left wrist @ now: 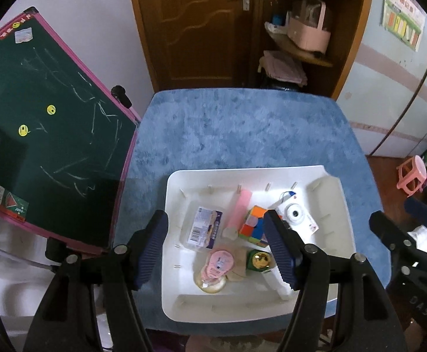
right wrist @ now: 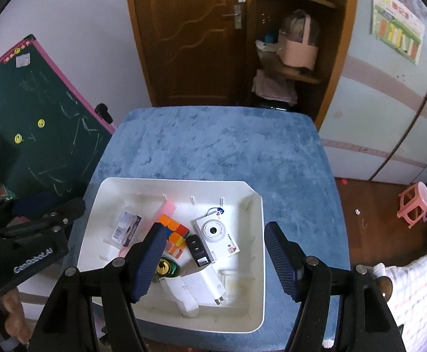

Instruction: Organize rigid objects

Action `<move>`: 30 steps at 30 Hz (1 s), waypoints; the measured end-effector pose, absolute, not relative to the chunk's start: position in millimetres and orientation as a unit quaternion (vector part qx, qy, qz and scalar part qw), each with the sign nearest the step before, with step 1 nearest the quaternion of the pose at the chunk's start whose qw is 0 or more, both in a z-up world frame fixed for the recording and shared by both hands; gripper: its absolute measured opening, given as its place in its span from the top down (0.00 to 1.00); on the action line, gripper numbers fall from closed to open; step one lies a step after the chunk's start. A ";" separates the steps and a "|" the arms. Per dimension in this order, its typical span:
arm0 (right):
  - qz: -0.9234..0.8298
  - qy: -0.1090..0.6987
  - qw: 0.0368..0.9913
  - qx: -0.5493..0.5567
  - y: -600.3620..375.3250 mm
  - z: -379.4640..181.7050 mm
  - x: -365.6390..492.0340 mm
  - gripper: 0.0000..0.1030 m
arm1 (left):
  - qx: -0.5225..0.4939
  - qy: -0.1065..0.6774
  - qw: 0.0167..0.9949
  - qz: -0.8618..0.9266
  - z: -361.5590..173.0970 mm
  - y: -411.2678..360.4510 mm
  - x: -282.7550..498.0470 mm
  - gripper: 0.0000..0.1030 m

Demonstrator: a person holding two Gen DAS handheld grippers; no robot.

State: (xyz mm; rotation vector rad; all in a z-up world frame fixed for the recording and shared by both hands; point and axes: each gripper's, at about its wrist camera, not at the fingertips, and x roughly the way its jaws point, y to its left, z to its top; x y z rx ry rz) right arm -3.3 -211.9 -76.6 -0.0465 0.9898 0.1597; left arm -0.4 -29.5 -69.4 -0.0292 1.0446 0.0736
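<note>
While both grippers hang above a blue-covered table [right wrist: 213, 146], the white tray [right wrist: 258, 234] sits on its near part with all the small rigid objects inside it; the left gripper [left wrist: 217, 246] has its jaws apart with nothing between the pads, and the right gripper [right wrist: 214, 259] likewise stands with its jaws apart and empty, one finger over the tray's inside and the other over the blue cloth just past the tray's right wall; in the tray a multicoloured puzzle cube [right wrist: 173, 233] lies near the middle, touching a pink stick-shaped item [right wrist: 168, 206] behind it and a black charger block [right wrist: 197, 249] at its right; a white toy camera [right wrist: 216, 234] lies flat beside the black block, toward the tray's right wall; a clear packet with a barcode label [left wrist: 203, 228] lies toward the left wall; nearer the front edge sit a green and gold round item [left wrist: 258, 259], a white plug adapter [right wrist: 201, 289] with its prongs showing, and a pink-labelled round container [left wrist: 214, 265], which the left wrist view shows resting on a clear lidded pot; a green chalkboard with a pink frame [left wrist: 46, 135] leans at the table's left; a brown wooden door [right wrist: 190, 35] and corner shelves [right wrist: 295, 70] stand behind; a pink stool [right wrist: 415, 205] is on the floor to the right.
</note>
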 end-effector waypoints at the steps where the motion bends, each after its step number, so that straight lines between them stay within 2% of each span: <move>1: 0.075 0.473 0.877 -0.017 -213.9 -74.2 -5.3 0.32 | -0.015 0.496 0.867 0.035 -65.9 -31.3 -3.2 0.31; 7: 0.072 0.465 0.882 -0.001 -221.8 -60.7 -14.6 0.32 | -0.005 0.483 0.875 0.037 -56.4 -39.7 -12.2 0.31; 10: 0.068 0.457 0.887 -0.003 -223.7 -53.8 -18.8 0.26 | -0.006 0.478 0.877 0.035 -52.9 -42.6 -15.1 0.31; 30: 0.060 0.433 0.900 -0.014 -230.8 -36.8 -23.4 0.26 | -0.012 0.471 0.881 0.038 -44.0 -53.3 -20.2 0.31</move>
